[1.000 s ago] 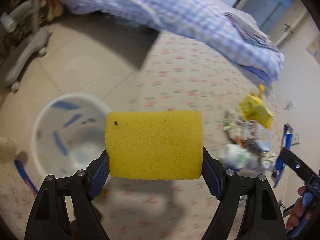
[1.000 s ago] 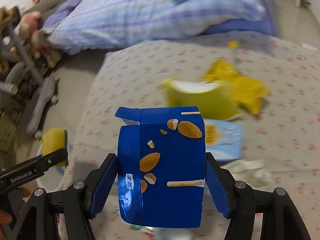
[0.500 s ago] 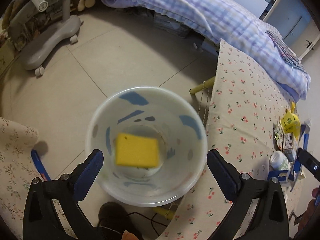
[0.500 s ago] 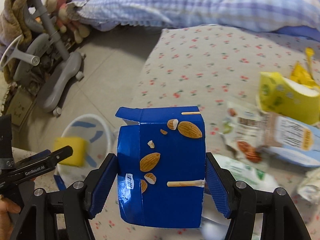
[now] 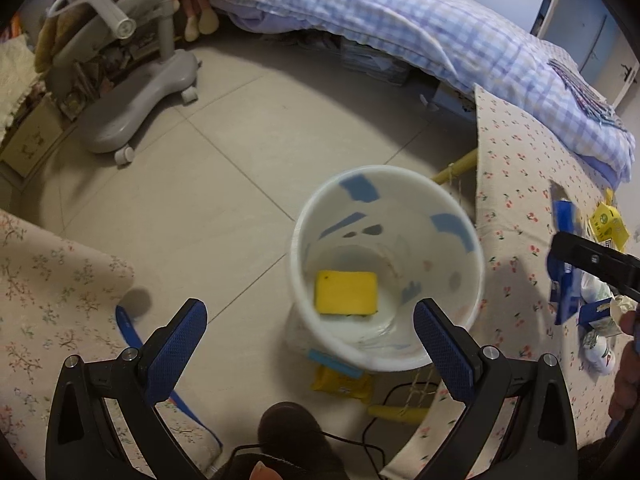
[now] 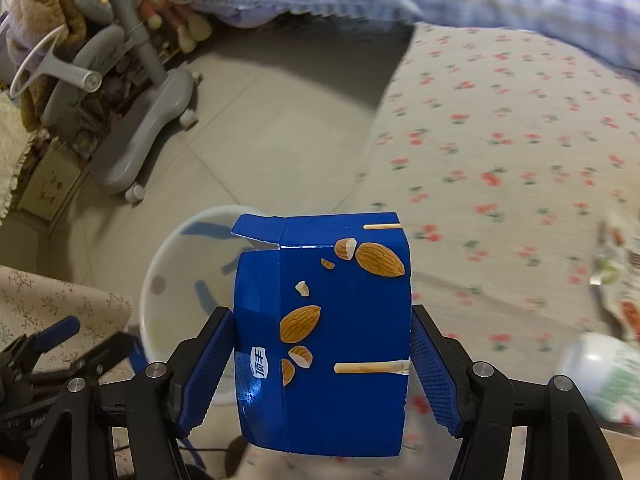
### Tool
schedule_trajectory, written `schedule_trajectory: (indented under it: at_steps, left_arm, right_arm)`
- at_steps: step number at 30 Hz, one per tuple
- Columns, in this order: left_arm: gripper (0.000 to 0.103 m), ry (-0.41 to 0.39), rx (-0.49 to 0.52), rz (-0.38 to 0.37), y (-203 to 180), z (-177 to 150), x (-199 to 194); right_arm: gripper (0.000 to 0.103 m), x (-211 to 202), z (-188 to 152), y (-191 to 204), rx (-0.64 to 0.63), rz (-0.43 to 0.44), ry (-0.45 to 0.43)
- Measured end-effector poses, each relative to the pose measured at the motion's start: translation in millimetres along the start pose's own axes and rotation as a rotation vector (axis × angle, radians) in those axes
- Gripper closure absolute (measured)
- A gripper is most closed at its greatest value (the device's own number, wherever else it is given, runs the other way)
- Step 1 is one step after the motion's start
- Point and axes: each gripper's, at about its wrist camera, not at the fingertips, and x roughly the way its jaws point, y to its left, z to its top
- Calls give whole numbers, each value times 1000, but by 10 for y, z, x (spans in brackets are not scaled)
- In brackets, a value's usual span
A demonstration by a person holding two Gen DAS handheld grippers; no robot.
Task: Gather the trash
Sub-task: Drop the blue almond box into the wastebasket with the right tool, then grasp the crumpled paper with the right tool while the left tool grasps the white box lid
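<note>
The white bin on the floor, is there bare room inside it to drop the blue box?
Yes. In the white bin only the yellow sponge lies near the front wall; the bottom beside and behind it is bare. The floral table is bare near the bin, crowded with wrappers at its far right.

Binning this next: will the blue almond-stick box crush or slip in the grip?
Probably light: the blue almond-stick box has a torn-open flap. Thin card may dent. The right gripper clamps both sides squarely, so slipping seems unlikely.
</note>
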Motion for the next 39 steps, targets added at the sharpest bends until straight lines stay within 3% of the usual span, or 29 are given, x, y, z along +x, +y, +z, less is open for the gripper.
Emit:
schedule_trajectory:
  at_steps: [8,17,20,31,39]
  left_arm:
    - [0,-3,-21,27,240,-51,-9]
    - [0,-11,-34,30,294,-43,-34]
    - [0,-11,-32,35,292,-47,-35]
    - [0,-6,3,4,134,-79,-91]
    - [0,13,42,-43,-144,-111,-134]
  right_arm:
    - [28,299,-16,359,-55,4,17]
    - [26,467,19,484,-57,23,-5]
    - [10,415,38,518,-58,15,-46]
    - [9,5,-7,342,-64,-43,-73]
    - [10,-508,-199,-98,-91,-130,-87]
